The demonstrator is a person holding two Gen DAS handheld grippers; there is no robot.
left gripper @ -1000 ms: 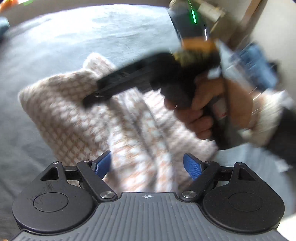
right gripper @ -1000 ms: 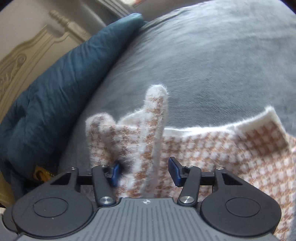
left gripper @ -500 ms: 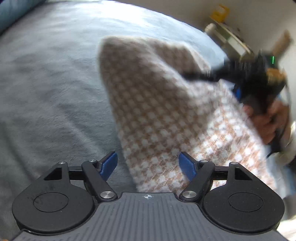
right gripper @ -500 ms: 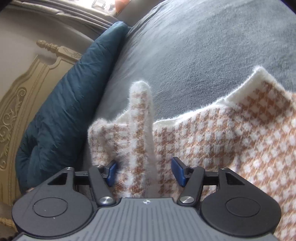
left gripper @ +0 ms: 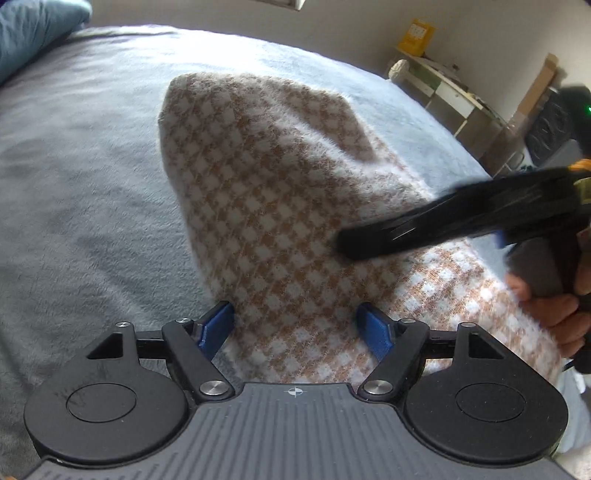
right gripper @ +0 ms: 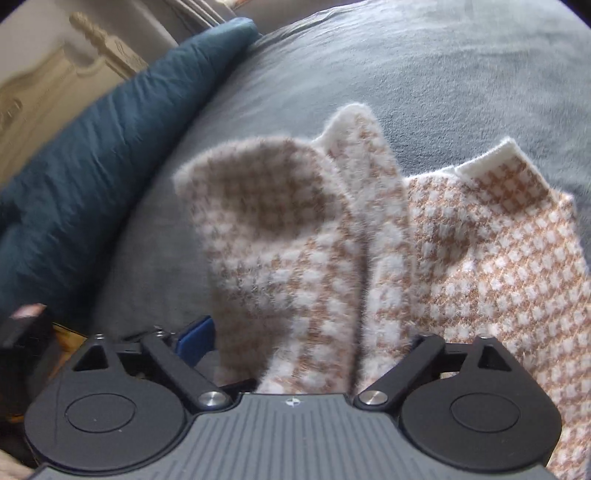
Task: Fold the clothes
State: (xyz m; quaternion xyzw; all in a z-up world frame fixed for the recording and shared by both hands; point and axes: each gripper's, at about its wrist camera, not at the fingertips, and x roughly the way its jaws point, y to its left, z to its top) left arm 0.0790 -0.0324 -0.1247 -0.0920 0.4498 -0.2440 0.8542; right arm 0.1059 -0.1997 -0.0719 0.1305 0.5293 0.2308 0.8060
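A fuzzy tan-and-white houndstooth sweater (left gripper: 280, 206) lies on a grey bed cover (left gripper: 85, 192). My left gripper (left gripper: 295, 328) stands open, its blue pads (left gripper: 218, 326) on either side of the sweater's near end without pinching it. In the left wrist view my right gripper (left gripper: 347, 242), held by a hand (left gripper: 546, 306), reaches in from the right over the sweater. In the right wrist view the sweater (right gripper: 498, 258) has a folded flap (right gripper: 266, 221) running between the wide-set fingers of my right gripper (right gripper: 295, 343). Only its left pad (right gripper: 195, 336) shows; fabric hides the right one.
A dark teal duvet (right gripper: 85, 166) is bunched along the bed's left side against a cream carved headboard (right gripper: 85, 62). In the left wrist view, shelves (left gripper: 454, 96) and a yellow box (left gripper: 415, 35) stand against the far wall beyond the bed.
My right gripper's fingers have spread wider, and the sweater flap that stood upright now lies broad and low between them. In the left wrist view, the right gripper has dropped lower and reaches further left.
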